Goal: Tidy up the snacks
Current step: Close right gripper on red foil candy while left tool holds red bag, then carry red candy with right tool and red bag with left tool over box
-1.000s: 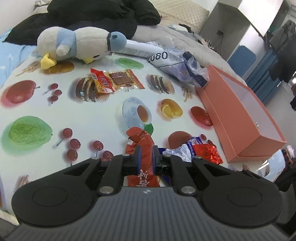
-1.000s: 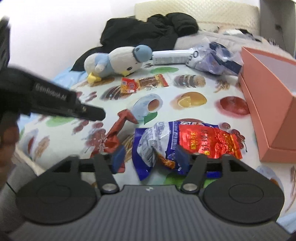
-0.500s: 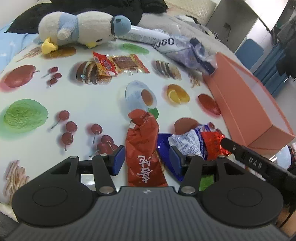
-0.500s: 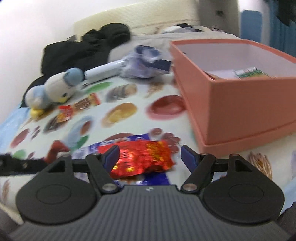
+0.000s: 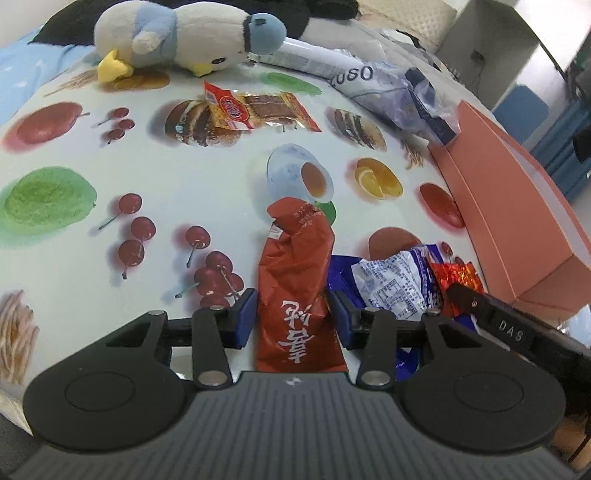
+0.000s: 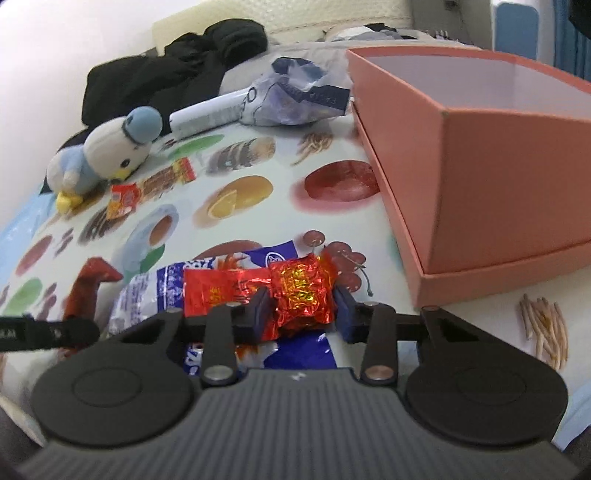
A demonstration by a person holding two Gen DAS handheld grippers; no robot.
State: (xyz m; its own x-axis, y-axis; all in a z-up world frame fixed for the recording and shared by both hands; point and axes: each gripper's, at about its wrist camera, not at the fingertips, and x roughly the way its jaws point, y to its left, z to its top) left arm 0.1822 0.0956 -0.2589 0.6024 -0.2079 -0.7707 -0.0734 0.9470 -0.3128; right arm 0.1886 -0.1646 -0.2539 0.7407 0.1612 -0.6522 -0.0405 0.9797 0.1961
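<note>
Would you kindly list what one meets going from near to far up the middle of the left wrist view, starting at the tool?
Left tool → dark red snack packet → printed teacup on the tablecloth → orange-and-clear jerky packet → penguin plush → black clothing.

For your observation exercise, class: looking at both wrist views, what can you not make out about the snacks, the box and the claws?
- Orange box contents: right wrist view, its near wall hides the floor.
- Blue-and-white packet: partly under the red foil packet and right claw.
- Red packet, near end: left wrist view, hidden behind the left claw body.
- Foil packet print: too small to read.
</note>
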